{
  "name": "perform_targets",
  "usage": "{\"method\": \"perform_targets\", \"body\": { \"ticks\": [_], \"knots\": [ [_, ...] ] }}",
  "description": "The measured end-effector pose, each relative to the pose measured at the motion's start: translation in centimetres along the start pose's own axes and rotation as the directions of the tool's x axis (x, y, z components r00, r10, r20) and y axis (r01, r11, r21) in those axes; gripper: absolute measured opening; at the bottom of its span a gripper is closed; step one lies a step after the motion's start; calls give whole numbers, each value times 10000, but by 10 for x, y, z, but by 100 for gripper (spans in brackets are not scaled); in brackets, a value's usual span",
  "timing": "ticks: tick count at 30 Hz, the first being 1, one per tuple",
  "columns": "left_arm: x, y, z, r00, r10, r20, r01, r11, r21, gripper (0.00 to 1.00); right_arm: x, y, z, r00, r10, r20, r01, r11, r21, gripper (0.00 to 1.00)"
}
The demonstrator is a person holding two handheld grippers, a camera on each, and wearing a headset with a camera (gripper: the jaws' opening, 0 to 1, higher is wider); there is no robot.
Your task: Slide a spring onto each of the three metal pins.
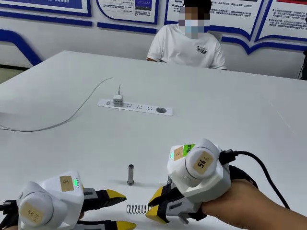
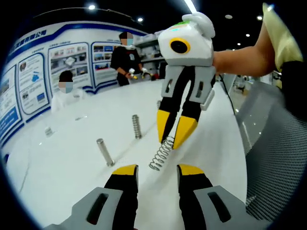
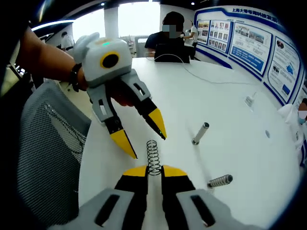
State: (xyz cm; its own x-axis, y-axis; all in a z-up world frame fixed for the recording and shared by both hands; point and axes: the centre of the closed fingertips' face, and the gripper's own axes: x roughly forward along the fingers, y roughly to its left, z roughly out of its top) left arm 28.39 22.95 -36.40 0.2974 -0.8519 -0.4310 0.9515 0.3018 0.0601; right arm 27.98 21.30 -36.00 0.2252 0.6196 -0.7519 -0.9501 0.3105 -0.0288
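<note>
The spring (image 3: pixel 153 158) is held sideways close to the table (image 1: pixel 230 120). One end is pinched between the nearly closed jaws of the right hand-held gripper (image 3: pixel 154 171), which comes in from 3 o'clock in the head view. The left hand-held gripper (image 1: pixel 122 210) faces it from 9 o'clock, jaws wide apart and empty, near the spring's free end. A bare pin (image 1: pixel 130 174) stands upright at 12 o'clock of the spring. In the right gripper view, a second pin (image 3: pixel 220 180), already wearing a coil, shows toward 4 o'clock. A power strip (image 1: pixel 135 107) lies farther off at 12 o'clock.
</note>
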Motion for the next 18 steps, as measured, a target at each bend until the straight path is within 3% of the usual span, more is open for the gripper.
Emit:
{"method": "perform_targets", "body": {
  "ticks": [10, 18],
  "knots": [
    [1, -7, 3, 9997, -255, 50, 252, 9984, 501, 16, -1, 9, -1, 9993, 269, -243, -272, 9995, -128, 12],
    [2, -9, 3, 9994, -334, 23, 332, 9973, 650, 14, -5, 11, 2, 9993, 276, -233, -281, 9994, -179, 12]
  ]
}}
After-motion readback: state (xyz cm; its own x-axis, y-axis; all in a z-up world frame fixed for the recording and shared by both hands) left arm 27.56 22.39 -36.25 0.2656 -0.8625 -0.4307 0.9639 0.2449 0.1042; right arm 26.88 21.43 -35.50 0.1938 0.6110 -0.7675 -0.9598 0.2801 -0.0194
